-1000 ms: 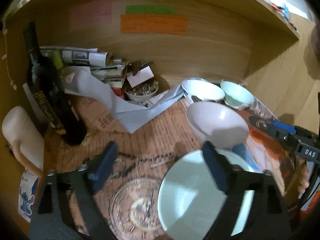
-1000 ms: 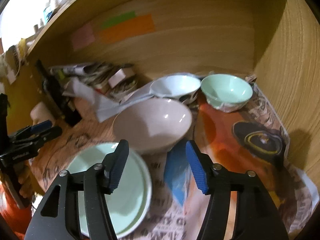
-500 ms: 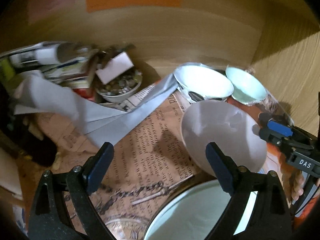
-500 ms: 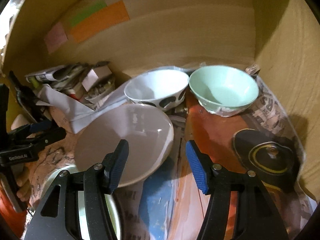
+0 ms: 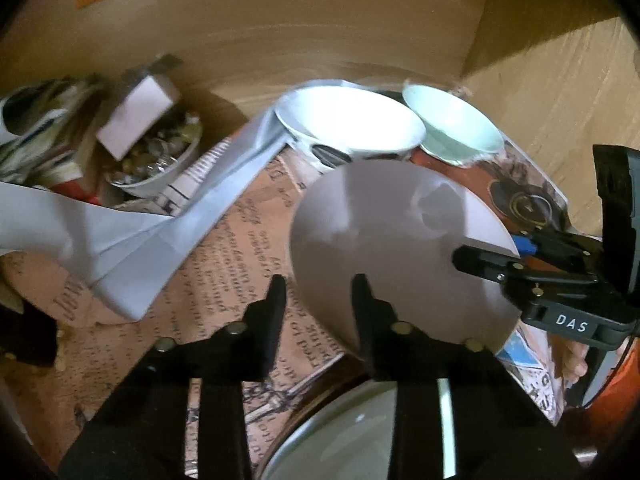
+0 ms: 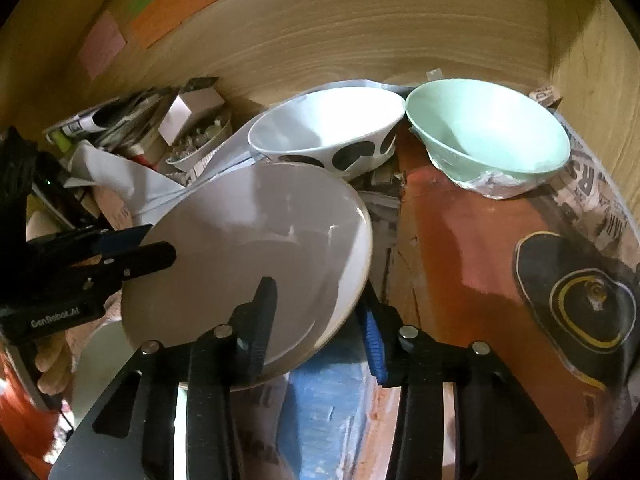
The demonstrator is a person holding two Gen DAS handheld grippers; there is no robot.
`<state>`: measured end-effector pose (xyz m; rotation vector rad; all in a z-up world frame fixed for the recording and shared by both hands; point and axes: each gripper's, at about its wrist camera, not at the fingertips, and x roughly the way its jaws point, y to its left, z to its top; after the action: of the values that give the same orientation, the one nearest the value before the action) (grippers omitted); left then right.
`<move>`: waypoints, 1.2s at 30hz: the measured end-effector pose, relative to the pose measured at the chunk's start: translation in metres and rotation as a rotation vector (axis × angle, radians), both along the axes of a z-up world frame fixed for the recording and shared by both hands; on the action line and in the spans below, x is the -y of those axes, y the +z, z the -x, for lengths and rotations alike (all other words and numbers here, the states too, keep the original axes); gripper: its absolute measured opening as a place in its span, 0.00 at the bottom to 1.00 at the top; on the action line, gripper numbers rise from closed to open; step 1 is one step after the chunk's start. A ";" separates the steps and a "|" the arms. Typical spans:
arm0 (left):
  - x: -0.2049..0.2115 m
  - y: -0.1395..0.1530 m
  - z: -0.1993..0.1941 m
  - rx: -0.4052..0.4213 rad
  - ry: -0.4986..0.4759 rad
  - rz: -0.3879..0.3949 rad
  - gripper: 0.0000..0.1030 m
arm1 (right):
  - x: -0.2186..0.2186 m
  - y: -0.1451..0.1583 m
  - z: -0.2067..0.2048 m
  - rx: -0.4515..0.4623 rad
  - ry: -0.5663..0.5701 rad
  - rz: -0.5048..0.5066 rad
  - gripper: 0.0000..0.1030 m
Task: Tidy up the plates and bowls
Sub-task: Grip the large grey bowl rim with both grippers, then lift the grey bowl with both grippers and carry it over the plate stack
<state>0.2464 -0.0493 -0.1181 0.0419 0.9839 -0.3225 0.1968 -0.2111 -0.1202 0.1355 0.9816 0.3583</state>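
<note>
A pale grey bowl (image 5: pixel 384 232) sits in the middle of the shelf, also in the right wrist view (image 6: pixel 248 248). My left gripper (image 5: pixel 318 300) straddles its left rim, one finger inside, one outside, jaws narrowed. My right gripper (image 6: pixel 320 312) straddles its right rim the same way. Whether either one presses the rim I cannot tell. Behind stand a white bowl with black spots (image 6: pixel 328 132) and a mint bowl (image 6: pixel 488 136). A mint plate (image 5: pixel 360 436) lies in front, under the grey bowl's near edge.
Newspaper (image 5: pixel 224 264) lines the shelf. A small bowl of bits (image 5: pixel 160 156), a white box and papers crowd the back left. A grey paper strip (image 5: pixel 132 240) lies across the left. Wooden walls close the back and right (image 6: pixel 592 80).
Both grippers moved forward onto the grey bowl and their jaws narrowed around opposite sides of its rim. The bowl now looks tilted.
</note>
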 end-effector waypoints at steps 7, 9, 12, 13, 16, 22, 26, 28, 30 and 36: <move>0.007 0.001 0.004 0.007 0.007 -0.033 0.28 | 0.004 0.003 -0.003 -0.024 -0.033 -0.027 0.34; 0.008 0.002 0.005 0.013 0.007 -0.038 0.28 | 0.006 0.003 -0.005 -0.034 -0.045 -0.042 0.34; 0.011 0.005 0.010 0.040 0.003 -0.050 0.28 | 0.004 0.002 -0.004 -0.033 -0.055 -0.032 0.34; 0.012 0.007 0.012 0.049 0.006 -0.051 0.28 | 0.003 0.003 -0.003 -0.029 -0.057 -0.026 0.34; 0.010 0.013 0.017 0.076 0.012 -0.056 0.28 | 0.002 0.009 0.000 -0.012 -0.060 -0.021 0.34; 0.003 0.023 0.023 0.086 0.021 -0.023 0.28 | 0.002 0.025 0.009 0.038 -0.066 -0.020 0.34; -0.003 0.031 0.034 0.109 0.029 -0.008 0.28 | -0.003 0.034 0.016 0.067 -0.064 -0.013 0.34; -0.009 0.035 0.040 0.122 0.037 0.000 0.28 | -0.008 0.039 0.020 0.085 -0.061 -0.014 0.34; -0.014 0.037 0.044 0.129 0.045 0.008 0.28 | -0.013 0.044 0.024 0.097 -0.054 -0.015 0.34; -0.033 0.046 0.067 0.159 0.083 0.028 0.28 | -0.032 0.052 0.034 0.120 -0.017 -0.005 0.34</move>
<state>0.1791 -0.0167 -0.0717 0.0009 0.8214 -0.2528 0.1625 -0.1795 -0.0679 0.1252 0.8603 0.3489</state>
